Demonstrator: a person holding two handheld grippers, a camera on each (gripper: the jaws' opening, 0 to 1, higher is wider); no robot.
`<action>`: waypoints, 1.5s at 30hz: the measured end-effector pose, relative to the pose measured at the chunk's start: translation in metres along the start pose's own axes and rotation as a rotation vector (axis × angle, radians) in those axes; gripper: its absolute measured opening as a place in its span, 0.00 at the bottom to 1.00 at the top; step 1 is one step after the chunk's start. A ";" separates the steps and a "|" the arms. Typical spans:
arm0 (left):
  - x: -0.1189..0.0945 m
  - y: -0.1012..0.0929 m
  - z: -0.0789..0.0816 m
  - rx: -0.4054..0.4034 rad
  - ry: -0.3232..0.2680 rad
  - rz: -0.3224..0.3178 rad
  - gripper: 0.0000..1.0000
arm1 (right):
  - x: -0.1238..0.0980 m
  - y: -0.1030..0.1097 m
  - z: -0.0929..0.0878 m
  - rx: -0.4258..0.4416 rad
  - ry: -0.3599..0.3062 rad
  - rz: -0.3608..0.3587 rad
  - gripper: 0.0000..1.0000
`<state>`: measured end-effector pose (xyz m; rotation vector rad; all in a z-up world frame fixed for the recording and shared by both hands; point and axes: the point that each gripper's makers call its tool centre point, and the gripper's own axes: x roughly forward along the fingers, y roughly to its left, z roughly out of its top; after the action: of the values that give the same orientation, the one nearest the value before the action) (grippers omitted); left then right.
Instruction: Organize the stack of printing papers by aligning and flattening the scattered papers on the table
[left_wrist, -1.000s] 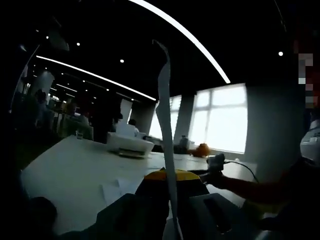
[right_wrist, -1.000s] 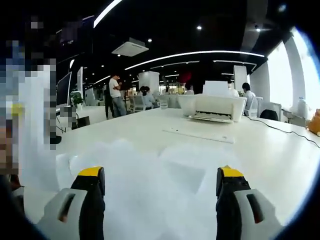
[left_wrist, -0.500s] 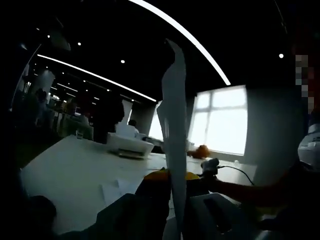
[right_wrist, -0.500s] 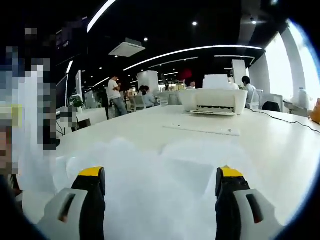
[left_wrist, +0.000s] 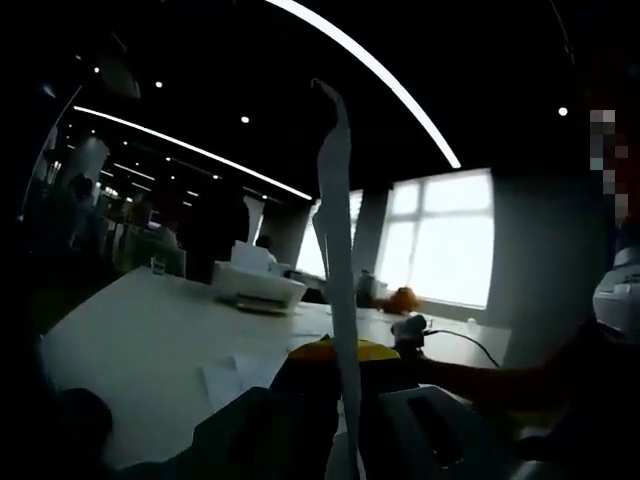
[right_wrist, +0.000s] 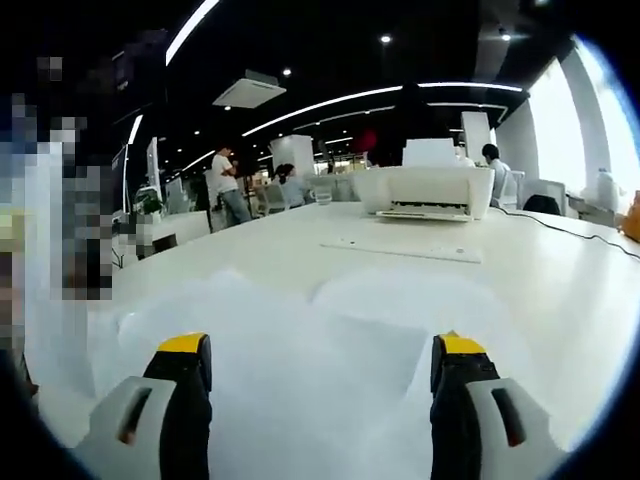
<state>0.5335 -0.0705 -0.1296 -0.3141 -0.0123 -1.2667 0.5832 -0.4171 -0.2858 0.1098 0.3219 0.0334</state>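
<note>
A white sheet of paper (left_wrist: 335, 220) stands upright and edge-on in the left gripper view, rising from between the yellow-tipped jaws of my left gripper (left_wrist: 338, 350), which is shut on it. More white sheets (left_wrist: 225, 376) lie on the table below. My right gripper (right_wrist: 320, 350) is open, its two yellow-tipped fingers wide apart, low over several overlapping, rumpled sheets (right_wrist: 300, 320) on the white table (right_wrist: 560, 290). In the left gripper view the right gripper (left_wrist: 408, 328) shows at the right, on the end of a person's arm.
A white printer (right_wrist: 425, 190) sits at the far end of the table, with a flat white strip (right_wrist: 400, 250) in front of it and a dark cable (right_wrist: 570, 232) to the right. People stand and sit in the background. Bright windows are on the right.
The held sheet has turned from showing some of its face back to edge-on. The right gripper view has dropped slightly closer to the papers on the table.
</note>
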 end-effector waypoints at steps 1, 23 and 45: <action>0.000 0.000 0.000 0.000 0.001 -0.001 0.06 | 0.002 -0.002 -0.001 0.001 0.004 -0.003 0.86; -0.002 0.000 -0.001 -0.002 0.008 0.001 0.06 | 0.009 -0.019 -0.006 -0.011 0.057 -0.036 0.83; -0.001 -0.001 -0.001 -0.003 0.014 -0.007 0.06 | 0.017 -0.027 -0.017 -0.041 0.094 -0.061 0.75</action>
<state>0.5320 -0.0698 -0.1309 -0.3078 0.0007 -1.2759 0.5945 -0.4414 -0.3103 0.0573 0.4180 -0.0158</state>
